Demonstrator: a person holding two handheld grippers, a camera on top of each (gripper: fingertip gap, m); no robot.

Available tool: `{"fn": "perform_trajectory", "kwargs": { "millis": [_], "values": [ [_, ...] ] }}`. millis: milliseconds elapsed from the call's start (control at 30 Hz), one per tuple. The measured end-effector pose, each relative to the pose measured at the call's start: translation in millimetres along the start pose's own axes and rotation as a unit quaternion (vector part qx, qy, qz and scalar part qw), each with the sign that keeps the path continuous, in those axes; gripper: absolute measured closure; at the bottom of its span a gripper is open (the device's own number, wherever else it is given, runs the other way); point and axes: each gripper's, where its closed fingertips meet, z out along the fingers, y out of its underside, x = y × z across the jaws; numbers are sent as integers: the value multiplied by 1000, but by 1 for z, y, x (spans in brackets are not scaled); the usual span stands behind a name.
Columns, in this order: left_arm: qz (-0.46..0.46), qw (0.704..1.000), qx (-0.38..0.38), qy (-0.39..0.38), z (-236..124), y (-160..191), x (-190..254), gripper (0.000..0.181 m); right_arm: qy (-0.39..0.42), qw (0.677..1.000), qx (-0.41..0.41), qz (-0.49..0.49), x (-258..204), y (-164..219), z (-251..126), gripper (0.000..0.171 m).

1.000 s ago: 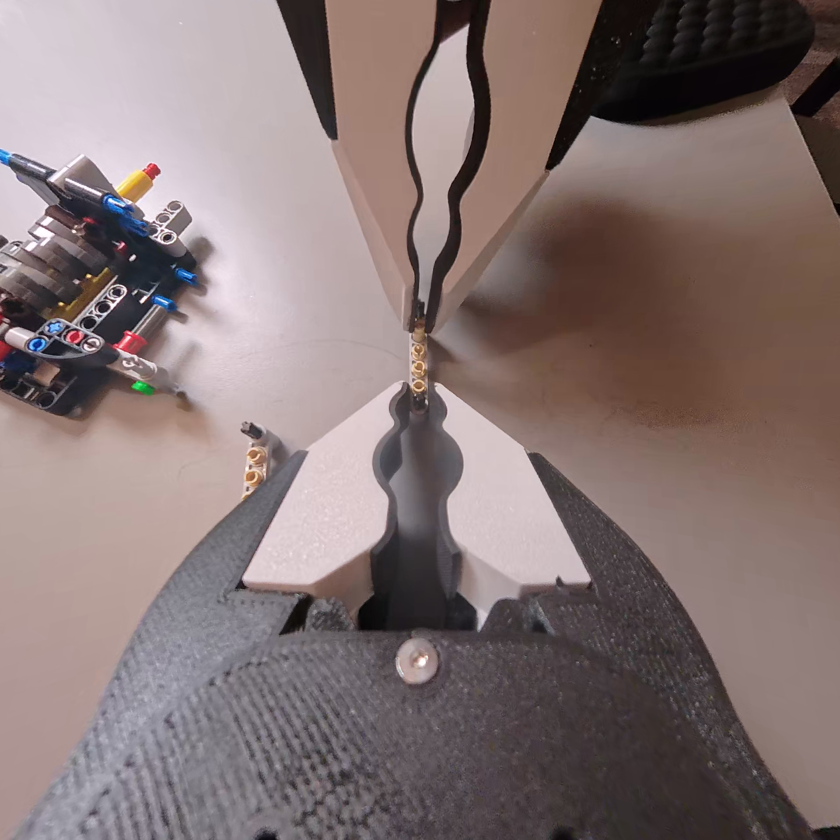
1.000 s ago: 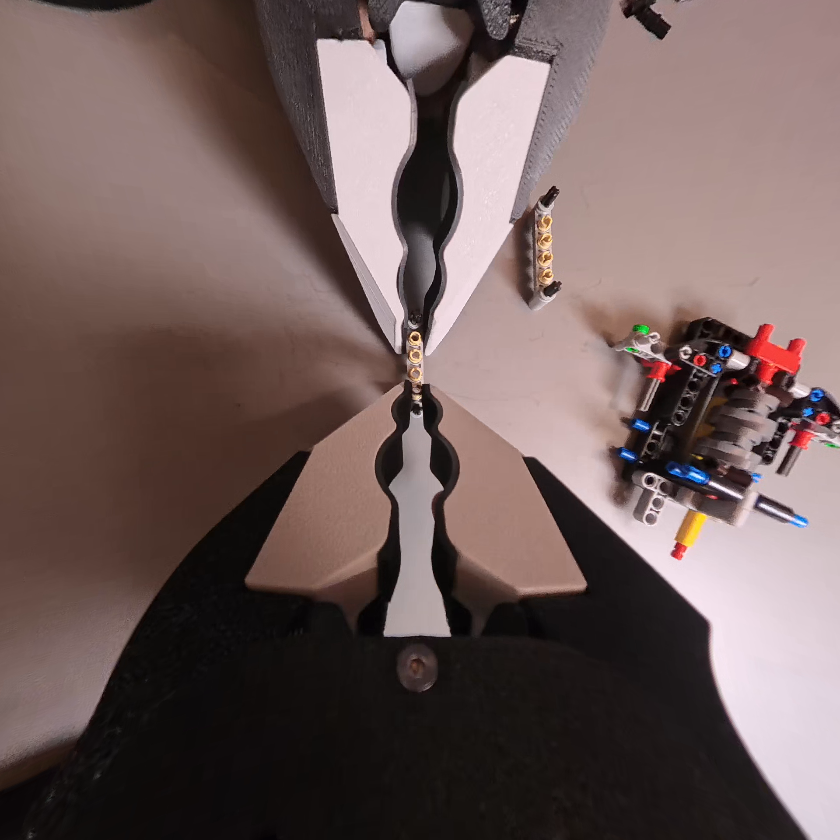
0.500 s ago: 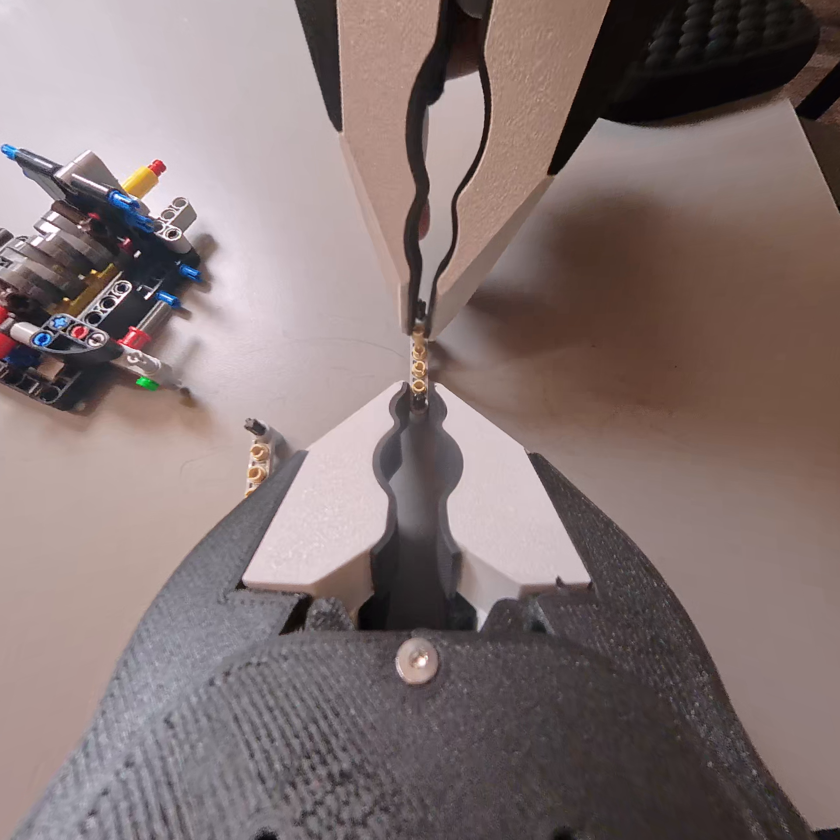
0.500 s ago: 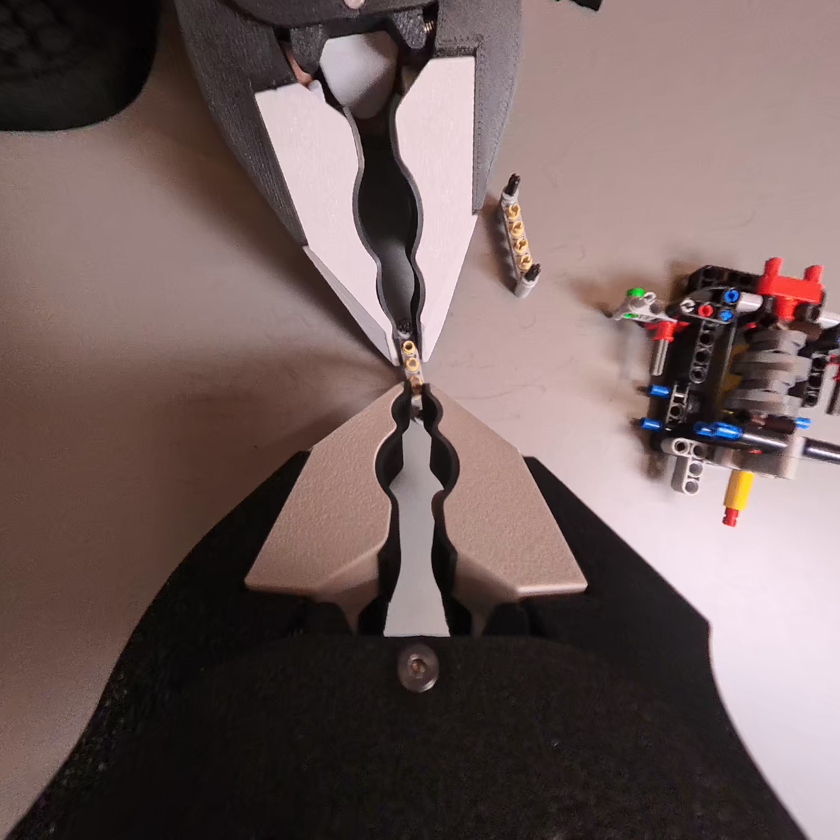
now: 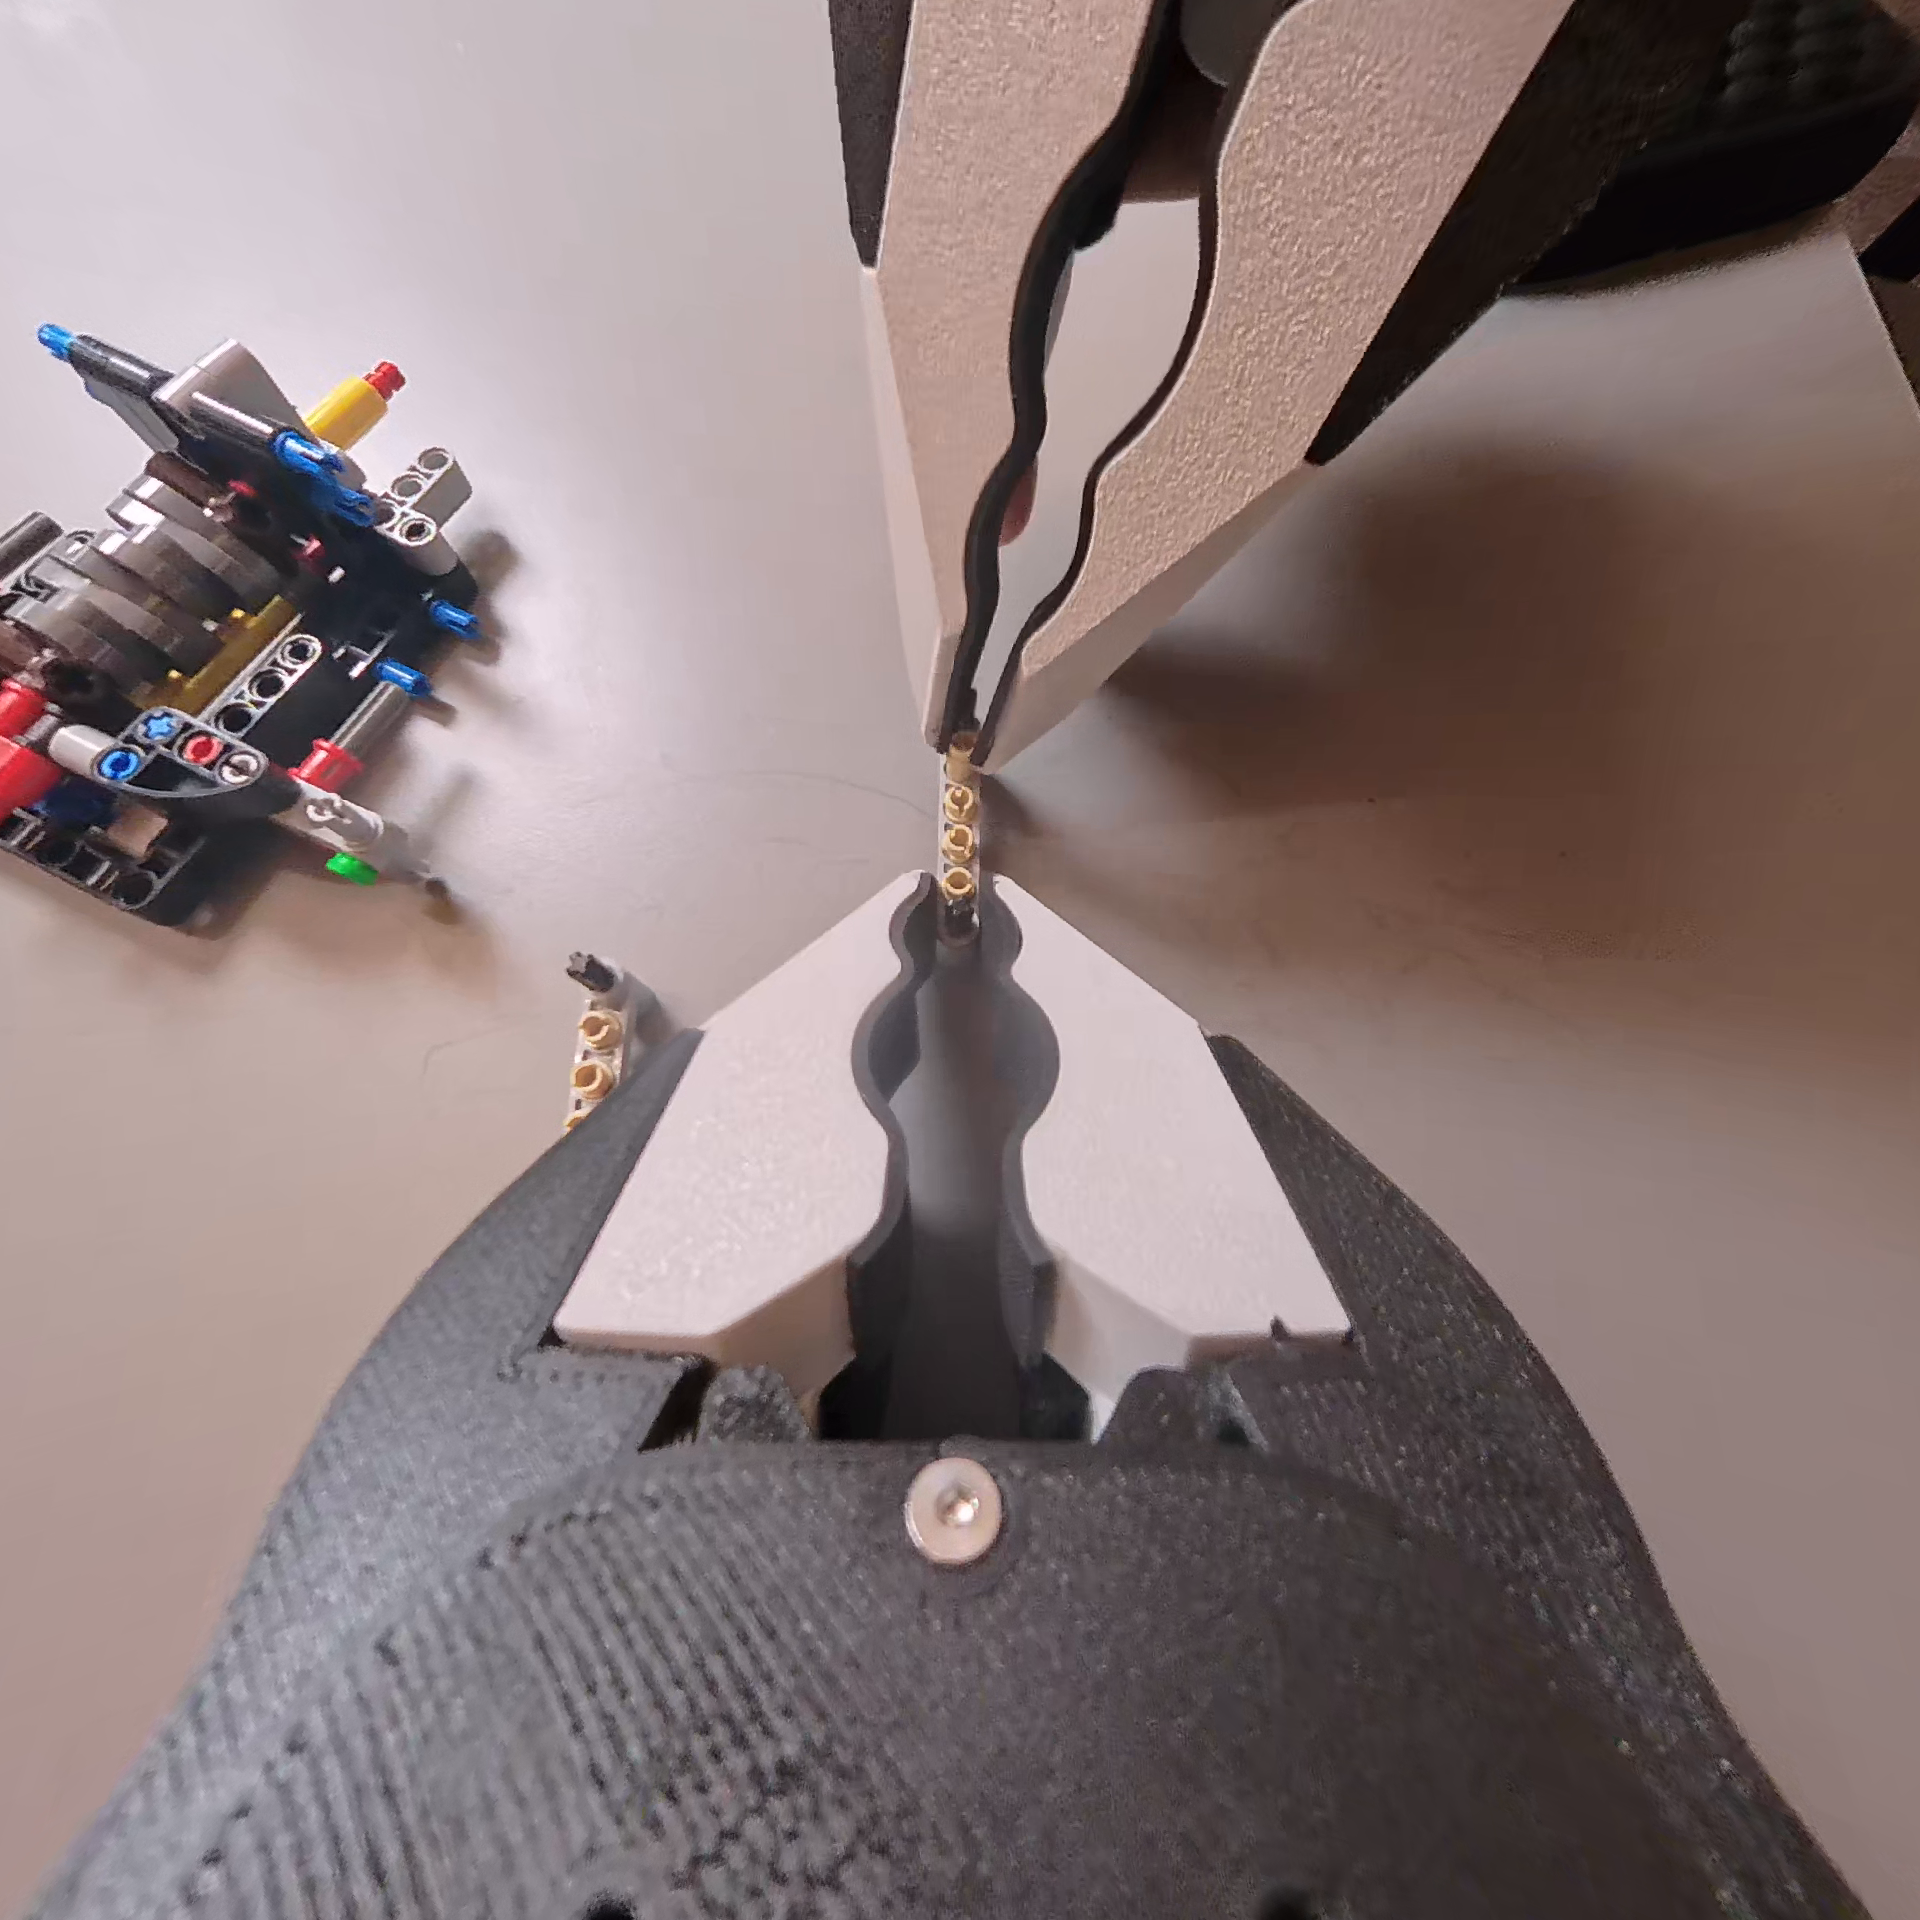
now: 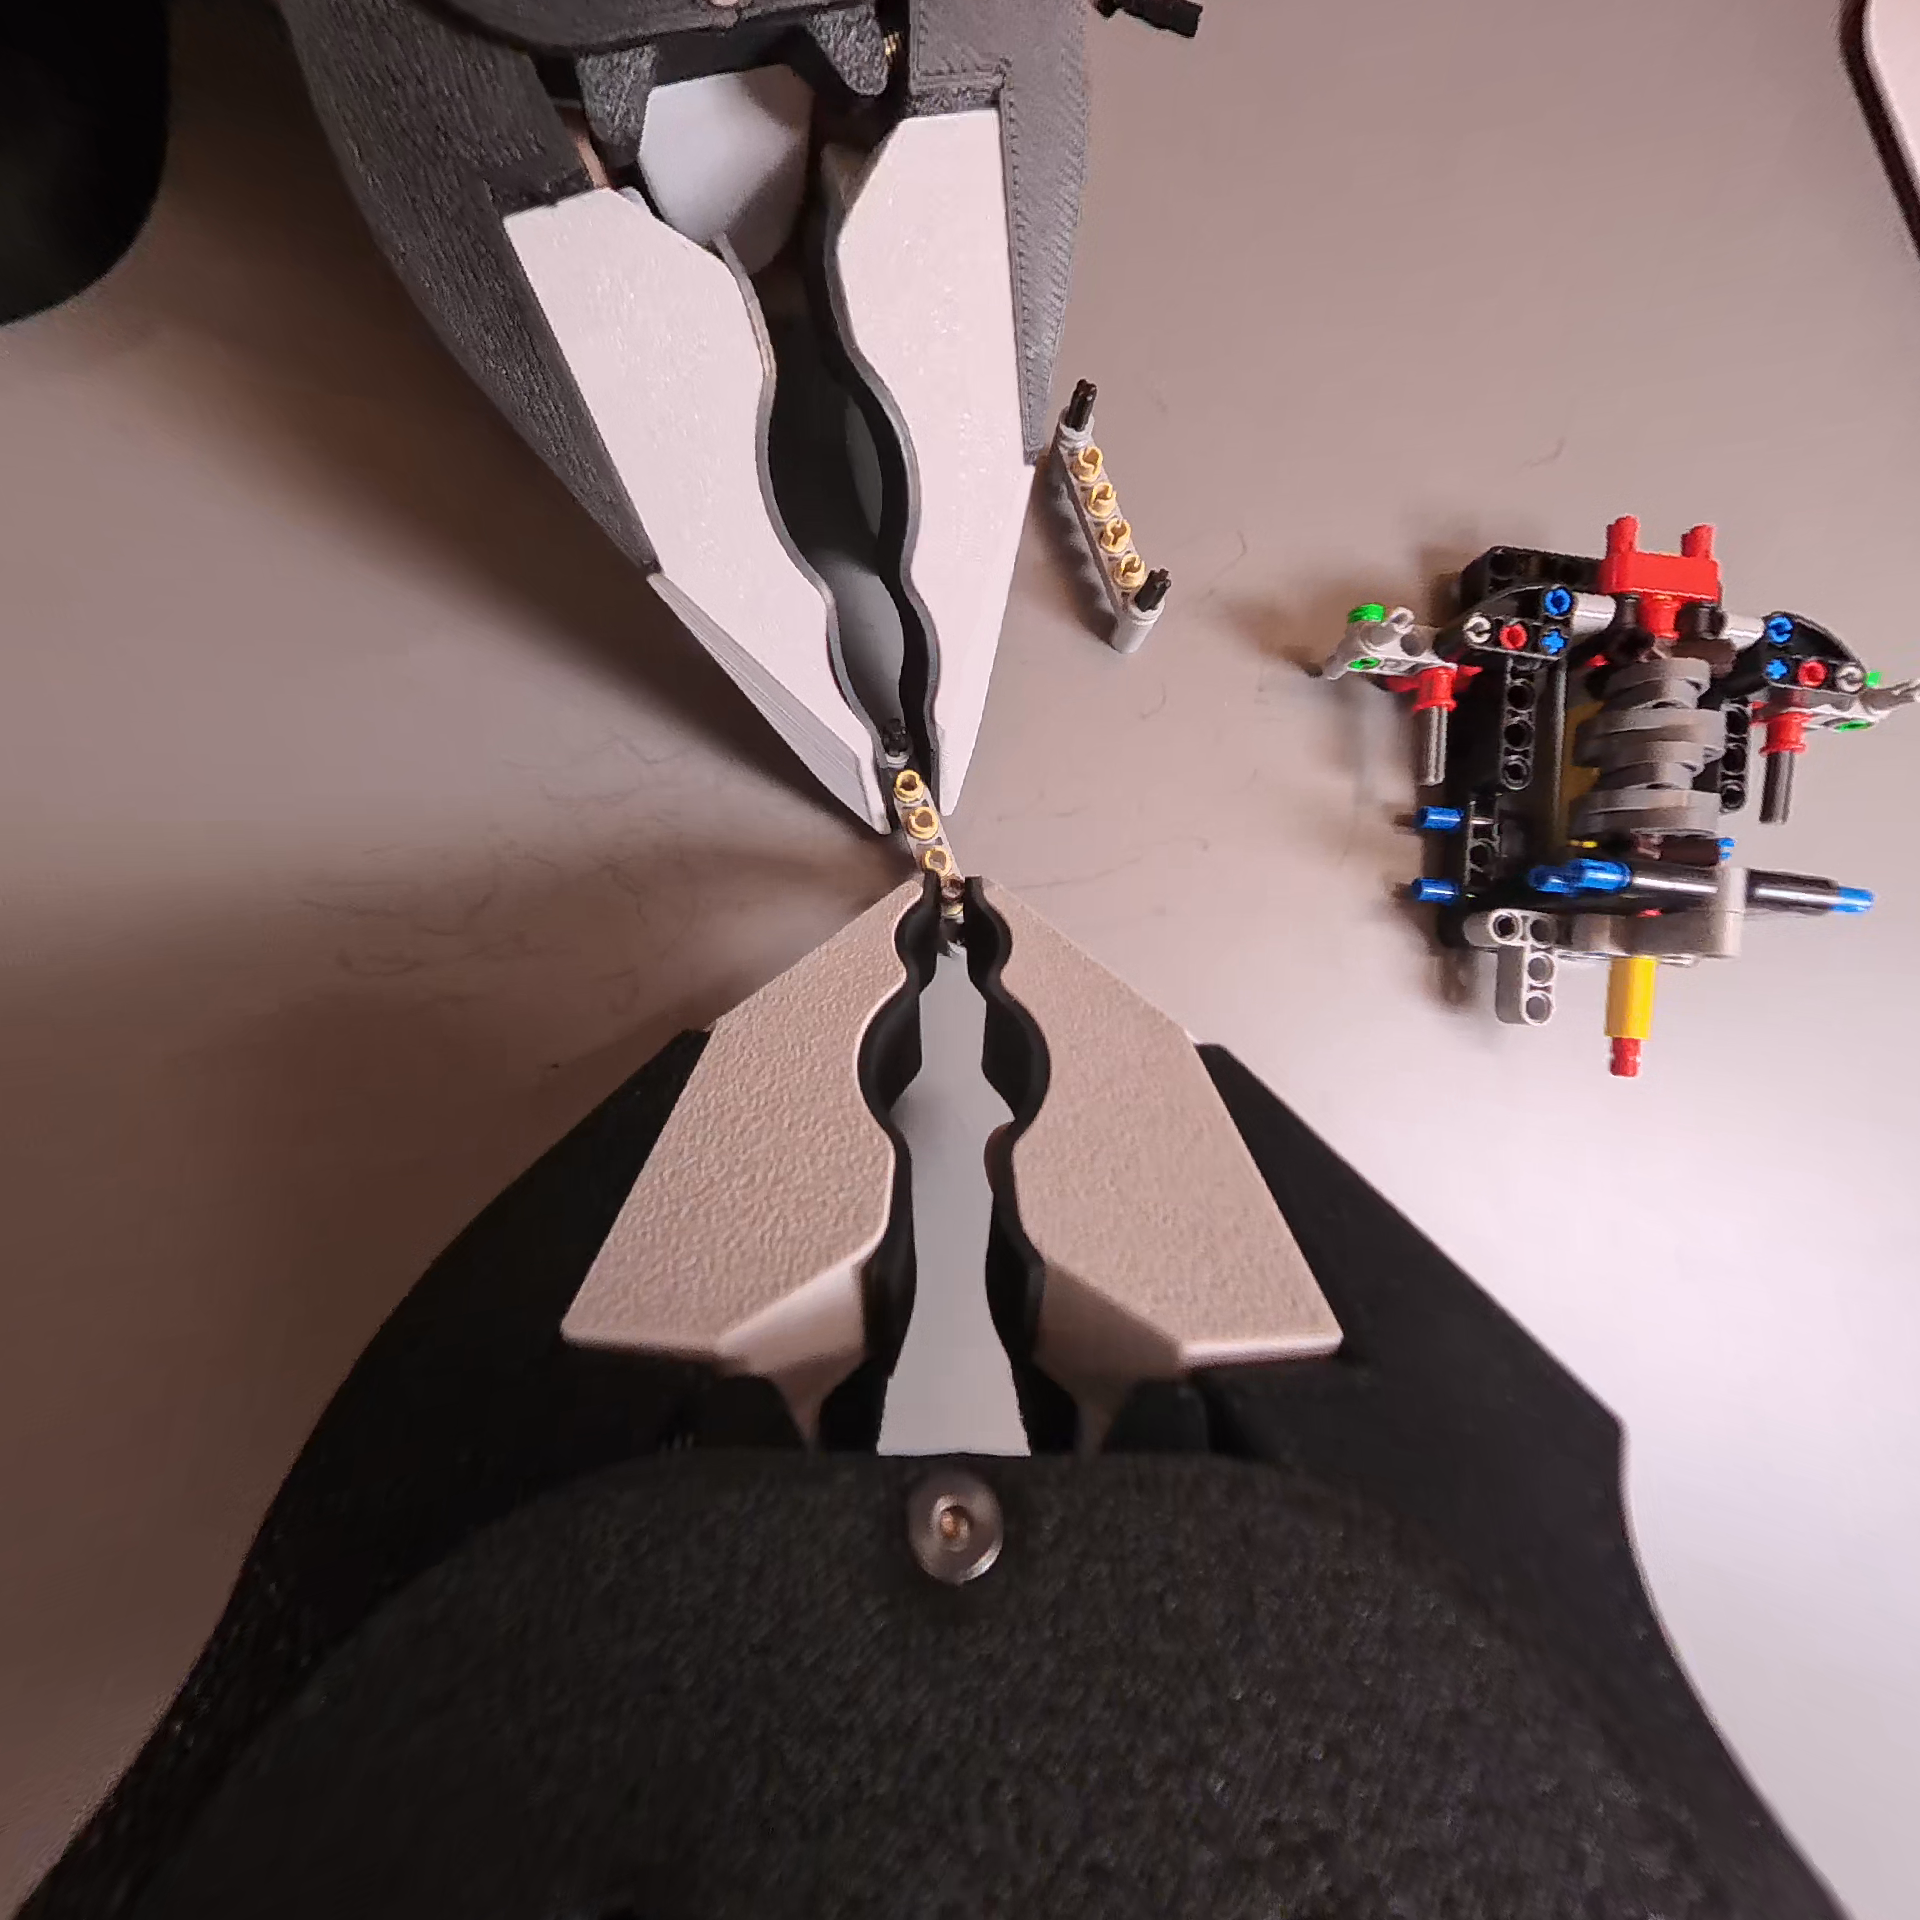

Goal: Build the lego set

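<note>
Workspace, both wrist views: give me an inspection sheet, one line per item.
Surface: plain beige table, shadowed under the grippers.
Job's things: small grey beam with tan pins held between the two grippers, one end in each; second grey beam with tan pins lying loose on the table; part-built lego assembly standing apart, beyond it.
Clutter: small black piece at the far edge, too cropped to identify.
Grippers: left gripper shut on one end of the held beam; right gripper shut on the other.
Cables: nothing seen.
Surroundings: dark textured object past the table edge.
</note>
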Motion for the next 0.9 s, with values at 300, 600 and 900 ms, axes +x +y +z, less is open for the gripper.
{"fn": "perform_trajectory", "kwargs": {
  "millis": [300, 600, 900],
  "values": [
    [0, 1000, 0, 0, 0, 0, 0, 175, 4, 995, -81, -61, 0, 2, 0, 168],
    [0, 1000, -1, -1, 0, 0, 0, 175, -15, 988, -121, -97, -1, 1, 4, 168],
    [-5, 1000, -2, -8, 0, 0, 0, 175, -24, 994, -95, -56, -2, 2, 4, 168]
  ]
}}
